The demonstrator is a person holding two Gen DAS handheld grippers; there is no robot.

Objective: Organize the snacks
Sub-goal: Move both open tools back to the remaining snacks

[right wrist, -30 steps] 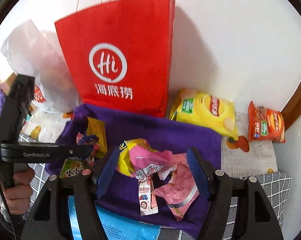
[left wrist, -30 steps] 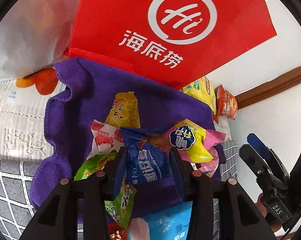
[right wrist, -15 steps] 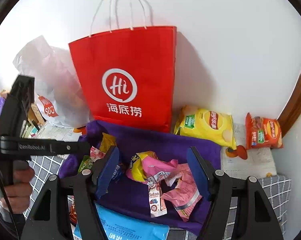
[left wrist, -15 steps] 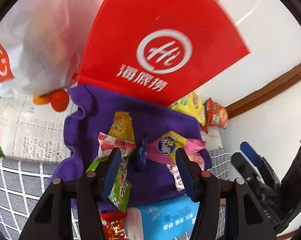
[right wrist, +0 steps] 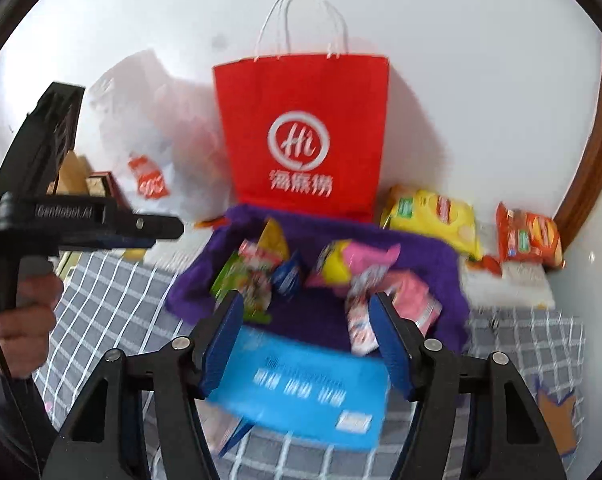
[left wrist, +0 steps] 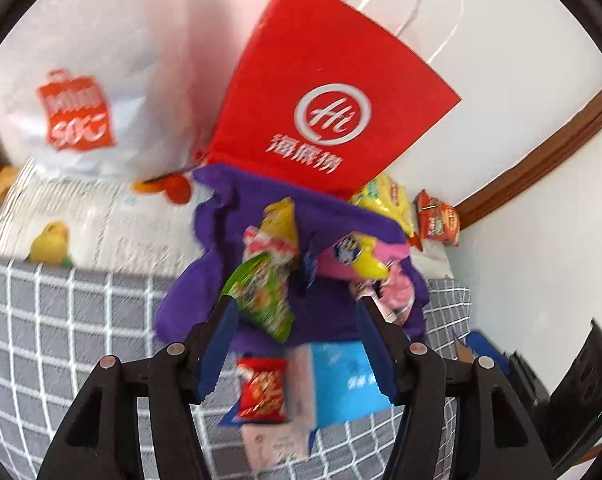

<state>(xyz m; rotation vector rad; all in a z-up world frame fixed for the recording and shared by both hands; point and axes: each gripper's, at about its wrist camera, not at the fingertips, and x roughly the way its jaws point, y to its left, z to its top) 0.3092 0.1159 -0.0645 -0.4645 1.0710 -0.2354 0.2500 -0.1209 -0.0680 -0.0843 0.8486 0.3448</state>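
Note:
Several snack packets lie on a purple towel (left wrist: 333, 312) (right wrist: 429, 256): a green one (left wrist: 261, 296) (right wrist: 237, 276), a small dark blue one (left wrist: 309, 264) (right wrist: 289, 276), a yellow one (left wrist: 357, 256) (right wrist: 333, 264) and pink ones (right wrist: 413, 296). My left gripper (left wrist: 297, 300) hangs above the towel's near edge, its jaws opening with nothing held. In the right wrist view it (right wrist: 157, 234) shows side-on at the left, in a person's hand (right wrist: 25, 312). My right gripper (right wrist: 305, 304) hovers over the near edge too, its jaws closing on nothing.
A red paper bag (left wrist: 333, 92) (right wrist: 301, 136) stands against the wall behind the towel, a white plastic bag (left wrist: 89, 80) to its left. Yellow chips (right wrist: 433, 216) and an orange packet (right wrist: 529, 236) lie right. A light blue pack (right wrist: 301, 392) and a red packet (left wrist: 261, 390) lie near.
My left gripper let go of the dark blue packet, opened and drew back and up. My right gripper also drew back, and its jaws narrowed a little.

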